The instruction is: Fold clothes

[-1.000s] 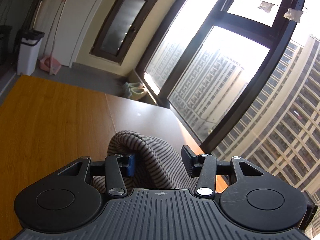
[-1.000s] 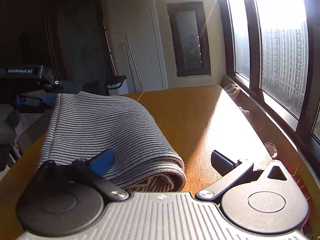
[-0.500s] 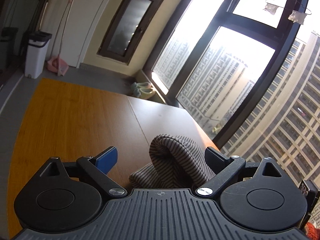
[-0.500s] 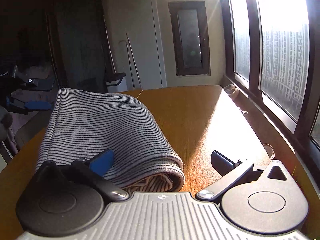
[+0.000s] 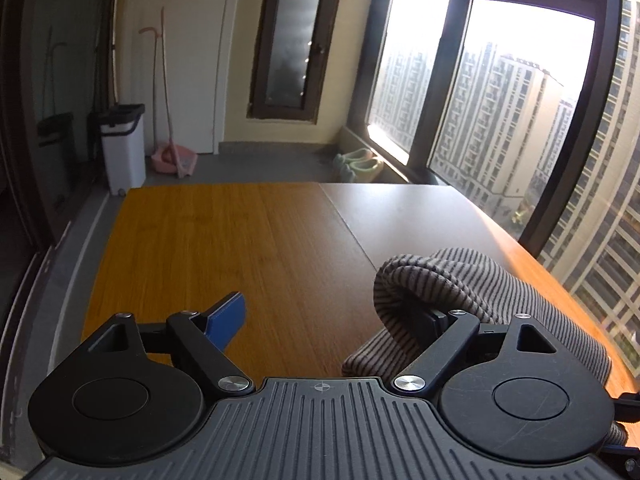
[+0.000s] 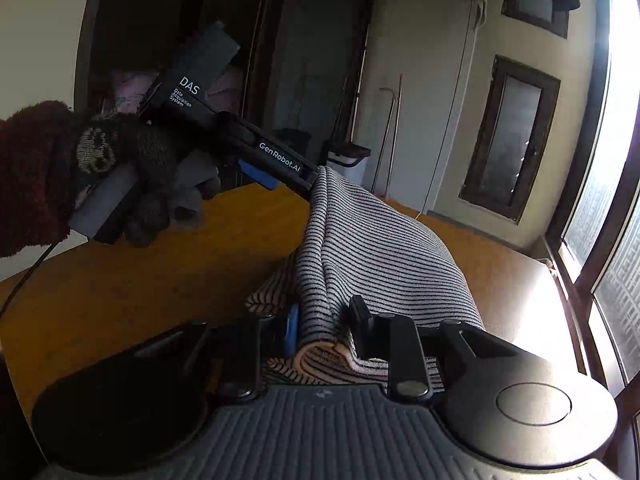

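Note:
A grey, dark-striped garment lies folded on the wooden table. My right gripper has its jaws closing on the garment's near folded edge, and the blue pad and the black finger press on it. In the left wrist view my left gripper stands wide, its jaws closing. The garment is draped over its right-hand finger, and bare table shows across most of the gap. The right wrist view shows a gloved hand holding the left gripper at the garment's raised far corner.
A white bin, a pink dustpan with a broom and green slippers stand on the floor beyond the table. Tall windows run along the right. The table's far right part is a grey panel.
The right gripper went from wide open to closed on the garment's near edge and rolled. The left gripper let go of the garment, opened and swung left, leaving the fold on its right finger.

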`<move>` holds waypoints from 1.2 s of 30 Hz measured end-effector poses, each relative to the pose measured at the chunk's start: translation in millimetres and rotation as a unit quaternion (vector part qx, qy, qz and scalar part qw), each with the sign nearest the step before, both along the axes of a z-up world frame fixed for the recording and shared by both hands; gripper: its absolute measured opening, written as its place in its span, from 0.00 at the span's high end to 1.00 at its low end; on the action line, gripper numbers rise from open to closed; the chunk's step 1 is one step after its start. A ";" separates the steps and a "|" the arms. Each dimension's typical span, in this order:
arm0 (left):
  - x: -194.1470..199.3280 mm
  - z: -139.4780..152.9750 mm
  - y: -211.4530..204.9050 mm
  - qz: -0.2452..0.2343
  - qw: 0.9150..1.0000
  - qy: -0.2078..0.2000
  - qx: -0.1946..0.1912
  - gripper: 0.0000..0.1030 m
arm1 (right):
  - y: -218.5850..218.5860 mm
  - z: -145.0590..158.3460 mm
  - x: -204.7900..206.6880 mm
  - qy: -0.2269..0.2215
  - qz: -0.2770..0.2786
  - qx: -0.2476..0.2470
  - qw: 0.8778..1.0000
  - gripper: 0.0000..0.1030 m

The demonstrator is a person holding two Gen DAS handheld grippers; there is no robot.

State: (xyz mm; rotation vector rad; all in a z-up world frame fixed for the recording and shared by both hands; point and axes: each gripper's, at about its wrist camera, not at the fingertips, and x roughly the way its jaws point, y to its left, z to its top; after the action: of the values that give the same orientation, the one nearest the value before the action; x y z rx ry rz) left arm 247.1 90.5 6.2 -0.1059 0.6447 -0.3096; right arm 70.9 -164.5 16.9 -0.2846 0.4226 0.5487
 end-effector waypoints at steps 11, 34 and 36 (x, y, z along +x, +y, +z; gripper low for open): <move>-49.4 -22.3 -0.8 -0.112 0.987 0.055 -0.098 0.50 | -3.0 57.5 55.5 -0.004 0.001 0.087 0.996 0.89; 15.1 2.9 11.3 0.004 0.995 0.047 -0.087 0.33 | -2.8 -8.7 34.7 0.097 0.045 0.078 0.991 0.89; 2.9 1.3 17.9 0.008 0.997 0.048 -0.052 0.26 | 0.4 -20.6 32.6 0.103 0.050 0.077 0.990 0.89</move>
State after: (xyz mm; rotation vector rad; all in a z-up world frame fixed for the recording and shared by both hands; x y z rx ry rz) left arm 249.9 108.4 7.5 -0.2272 0.7231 -0.3252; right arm 103.4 -164.1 -3.7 -0.1005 0.5640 0.7077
